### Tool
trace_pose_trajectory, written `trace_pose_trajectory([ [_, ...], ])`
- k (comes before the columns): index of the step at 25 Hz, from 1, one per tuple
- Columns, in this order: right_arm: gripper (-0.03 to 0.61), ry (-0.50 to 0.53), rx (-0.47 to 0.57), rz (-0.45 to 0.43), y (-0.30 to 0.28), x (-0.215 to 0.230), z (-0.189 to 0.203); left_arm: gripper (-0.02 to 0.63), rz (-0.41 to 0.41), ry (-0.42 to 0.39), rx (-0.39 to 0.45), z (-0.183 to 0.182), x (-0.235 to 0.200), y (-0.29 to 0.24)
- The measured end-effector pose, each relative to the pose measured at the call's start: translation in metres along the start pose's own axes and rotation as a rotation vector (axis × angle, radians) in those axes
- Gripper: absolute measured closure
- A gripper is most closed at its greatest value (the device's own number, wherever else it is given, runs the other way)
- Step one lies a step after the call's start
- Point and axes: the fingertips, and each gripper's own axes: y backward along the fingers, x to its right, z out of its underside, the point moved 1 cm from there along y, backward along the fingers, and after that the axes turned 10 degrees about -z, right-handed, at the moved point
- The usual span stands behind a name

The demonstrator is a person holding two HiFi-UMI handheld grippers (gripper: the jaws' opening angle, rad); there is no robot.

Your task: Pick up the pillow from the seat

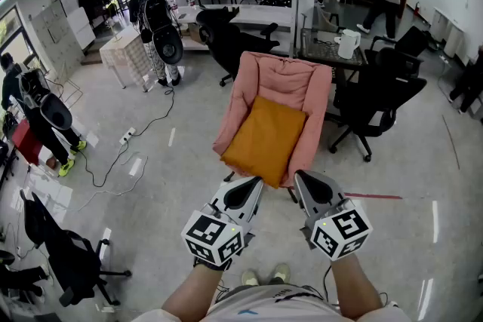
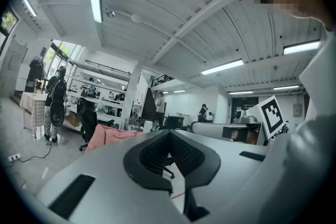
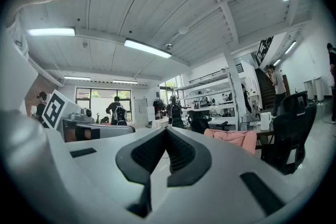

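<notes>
An orange pillow (image 1: 266, 138) lies on the seat of a pink padded chair (image 1: 300, 84) straight ahead on the floor. My left gripper (image 1: 249, 185) is held just short of the pillow's near edge, jaws shut and empty. To its right, my right gripper (image 1: 308, 185) is shut and empty too, beside the chair's front corner. In the left gripper view the shut jaws (image 2: 169, 132) point level, and the pink chair (image 2: 107, 136) peeks over them at left. The right gripper view shows shut jaws (image 3: 167, 130) with the pink chair (image 3: 233, 139) at right.
Black office chairs (image 1: 377, 98) stand right of the pink chair and behind it (image 1: 234, 38). A glass table with a white kettle (image 1: 348, 43) is at the back. People (image 1: 155, 19) stand at left. Cables and a power strip (image 1: 127, 136) lie on the floor.
</notes>
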Motion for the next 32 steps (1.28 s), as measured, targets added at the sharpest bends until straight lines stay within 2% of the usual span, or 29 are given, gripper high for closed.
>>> trace_pose_trajectory([
  [11, 0.563, -0.002, -0.006, -0.004, 0.003, 0.003, 0.006, 0.603, 0.004, 0.001, -0.001, 0.005, 0.005, -0.004],
  [15, 0.561, -0.038, 0.009, -0.032, 0.005, 0.005, 0.005, 0.603, -0.001, 0.020, -0.001, 0.007, 0.003, -0.005],
  [22, 0.560, -0.063, 0.046, -0.052, 0.011, 0.014, 0.005, 0.603, -0.039, 0.048, 0.010, 0.007, -0.004, -0.006],
  [32, 0.560, -0.076, 0.062, -0.055, 0.026, 0.046, 0.003, 0.603, -0.089, 0.018, 0.012, 0.007, 0.012, -0.028],
])
